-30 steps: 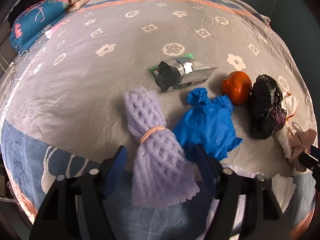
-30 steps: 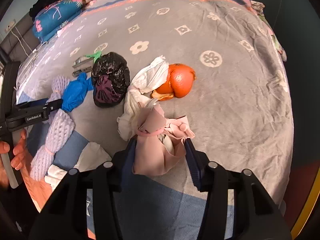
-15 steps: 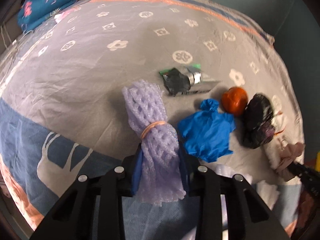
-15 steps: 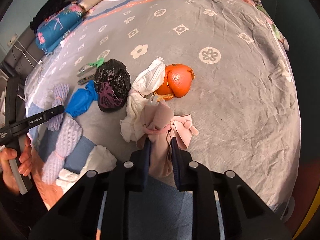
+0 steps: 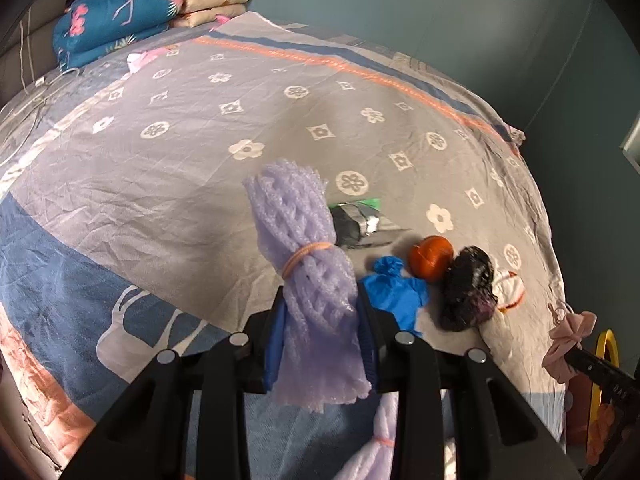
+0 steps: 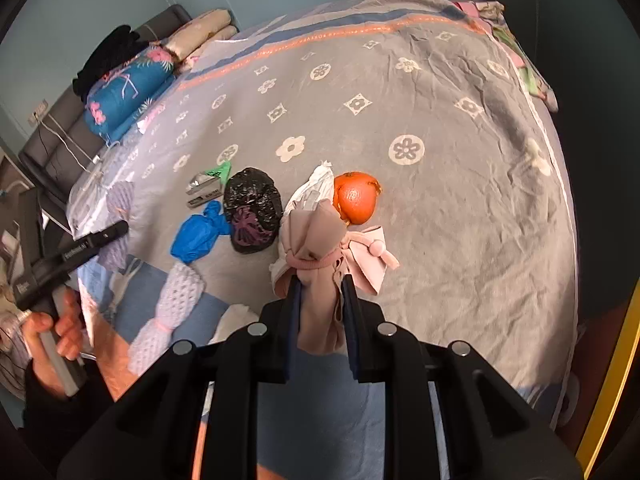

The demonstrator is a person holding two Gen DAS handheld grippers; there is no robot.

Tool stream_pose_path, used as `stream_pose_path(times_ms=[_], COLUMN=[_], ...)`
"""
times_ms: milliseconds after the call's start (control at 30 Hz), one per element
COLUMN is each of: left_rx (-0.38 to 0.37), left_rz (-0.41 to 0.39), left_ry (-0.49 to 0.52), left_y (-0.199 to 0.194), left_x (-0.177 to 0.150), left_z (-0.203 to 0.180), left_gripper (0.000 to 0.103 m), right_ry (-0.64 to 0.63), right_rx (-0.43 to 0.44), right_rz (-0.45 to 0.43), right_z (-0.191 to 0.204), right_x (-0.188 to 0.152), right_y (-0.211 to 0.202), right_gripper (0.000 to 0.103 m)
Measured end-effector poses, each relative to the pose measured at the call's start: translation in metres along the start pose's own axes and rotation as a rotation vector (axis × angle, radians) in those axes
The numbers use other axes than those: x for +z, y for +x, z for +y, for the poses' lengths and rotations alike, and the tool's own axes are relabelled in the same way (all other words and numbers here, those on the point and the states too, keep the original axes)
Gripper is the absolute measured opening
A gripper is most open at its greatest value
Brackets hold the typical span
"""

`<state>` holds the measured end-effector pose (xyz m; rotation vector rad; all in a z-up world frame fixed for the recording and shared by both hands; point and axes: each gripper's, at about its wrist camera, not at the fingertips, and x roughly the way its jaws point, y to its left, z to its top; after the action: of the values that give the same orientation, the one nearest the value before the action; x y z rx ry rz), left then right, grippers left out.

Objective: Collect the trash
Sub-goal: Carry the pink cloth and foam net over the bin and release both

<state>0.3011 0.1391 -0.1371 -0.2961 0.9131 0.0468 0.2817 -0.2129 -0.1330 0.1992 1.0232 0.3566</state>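
Left wrist view: the left tongs [image 5: 322, 334], just closed, are clamped on a lilac foam-net bundle tied with an orange rubber band [image 5: 308, 264], held clear above the grey flower-patterned bed [image 5: 160, 184]; right wrist view: the right tongs [image 6: 320, 312], likewise just closed, pinch a pale pink cloth bundle cinched with a pink band [image 6: 320, 248]. On the bed lie a crumpled blue plastic bag [image 6: 198, 234], a black plastic bag [image 6: 252, 210] and an orange [image 6: 356, 198].

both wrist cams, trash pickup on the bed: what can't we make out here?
- Silver wrapper: left wrist view, near part hidden by the purple foam net in the left tongs.
- White tissue: right wrist view, lower part behind the pink cloth bundle in the right tongs.
- Yellow object: cut off at the edge; identity unclear.
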Motion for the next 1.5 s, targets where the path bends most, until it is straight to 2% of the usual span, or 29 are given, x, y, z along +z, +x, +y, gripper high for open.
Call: stream_pose_path(times_ms=[100, 200, 467, 733, 1100, 1500], left_rx=[-0.043, -0.052, -0.098, -0.144, -0.267, -0.397], left_rz=[-0.016, -0.037, -0.032, -0.043, -0.030, 0.017], left_ry=[0.012, 0.043, 0.146, 0.291, 0.451, 0.549], left_y=[-0.010, -0.021, -0.041, -0.069, -0.082, -0.080], left_x=[0.000, -0.002, -0.011, -0.026, -0.050, -0.080], left_z=[-0.010, -0.020, -0.068, -0.141, -0.250, -0.341], left_gripper=[0.030, 0.030, 0.030, 0.030, 0.030, 0.030], right_ry=[0.002, 0.023, 0.005, 0.031, 0.091, 0.198], right_rx=[-0.020, -0.026, -0.089, -0.096, -0.137, -0.225], right_rz=[-0.001, 0.002, -0.034, -0.074, -0.154, -0.210], right_z=[0.000, -0.006, -0.025, -0.055, -0.104, -0.164], right_x=[-0.004, -0.007, -0.023, -0.041, -0.057, -0.074], right_y=[-0.010, -0.023, -0.085, -0.133, -0.185, -0.228], right_gripper=[0.019, 0.019, 0.019, 0.019, 0.019, 0.020])
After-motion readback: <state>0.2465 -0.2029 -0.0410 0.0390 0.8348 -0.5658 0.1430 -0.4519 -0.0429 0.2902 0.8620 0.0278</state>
